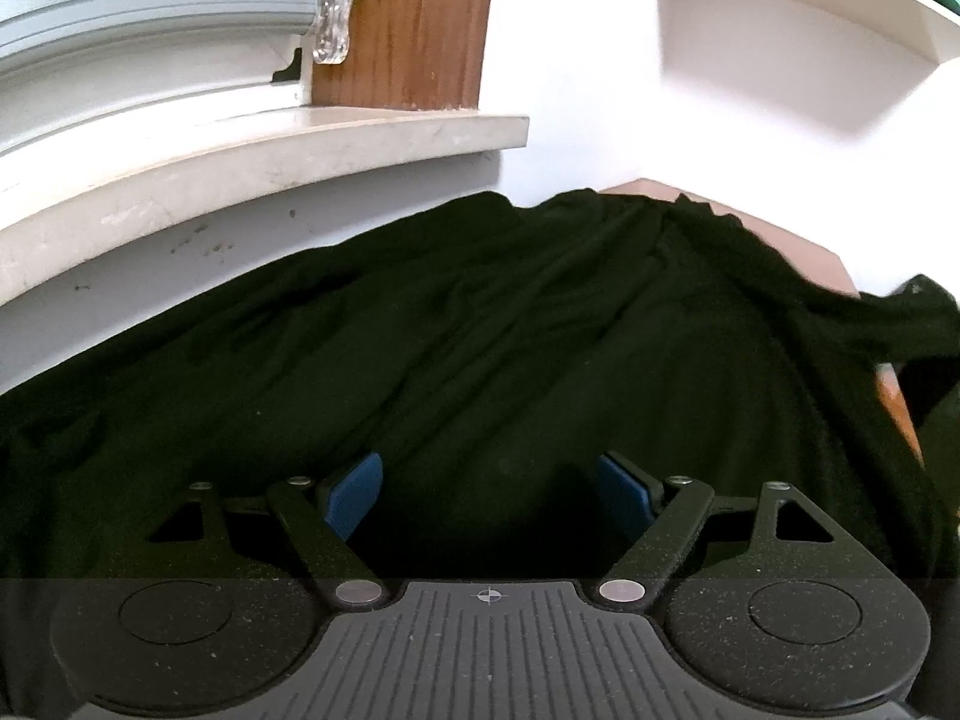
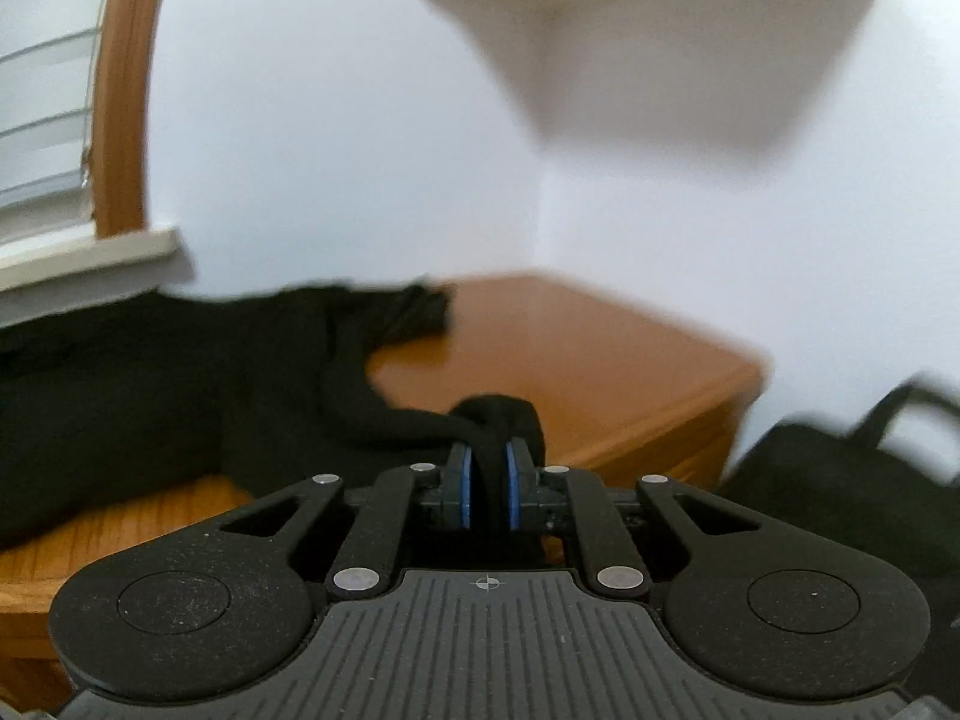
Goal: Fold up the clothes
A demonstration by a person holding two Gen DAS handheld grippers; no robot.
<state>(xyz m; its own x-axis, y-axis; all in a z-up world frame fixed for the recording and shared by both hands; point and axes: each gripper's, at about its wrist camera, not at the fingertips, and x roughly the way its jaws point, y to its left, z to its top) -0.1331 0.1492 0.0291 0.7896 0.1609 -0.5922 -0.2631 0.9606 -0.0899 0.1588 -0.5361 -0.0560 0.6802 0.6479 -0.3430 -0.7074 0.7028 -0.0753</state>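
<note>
L wrist view: black garment [image 1: 480,330] spread wide, filling the lower half of the frame, wrinkled, its far edge up against the white wall under a pale window sill [image 1: 252,150]. Left gripper [image 1: 489,495] has its blue pads [image 1: 355,495] well apart, nothing pinched between them; it hovers just over the cloth (contact can't be told, the fabric is too dark). A small bare patch of the wooden table [image 1: 804,252] shows beyond the garment at right. Above the sill: brown wood window frame [image 1: 408,24], closed blinds [image 1: 150,6] and a clear plastic clip [image 1: 336,0] hanging at their end. White shelf [image 1: 798,30] upper right w/ cables on top, blurry.

R wrist view gives what the L one doesn't: most of the orange-brown table [image 2: 576,348] is bare on that side, garment [image 2: 150,384] lies heaped toward the left, and a twisted strand of it runs to the right gripper [image 2: 487,486]. That gripper's blue pads [image 2: 465,489] are nearly together, clamped on a bunched bit of the black cloth, which bulges out past the tips. Black bag [image 2: 840,498] w/ a handle sits beside the table at right, off its edge. Frame is motion-blurred.

No brand, label or readable writing in either view; only a small crosshair mark [image 2: 487,583] on each gripper body.
</note>
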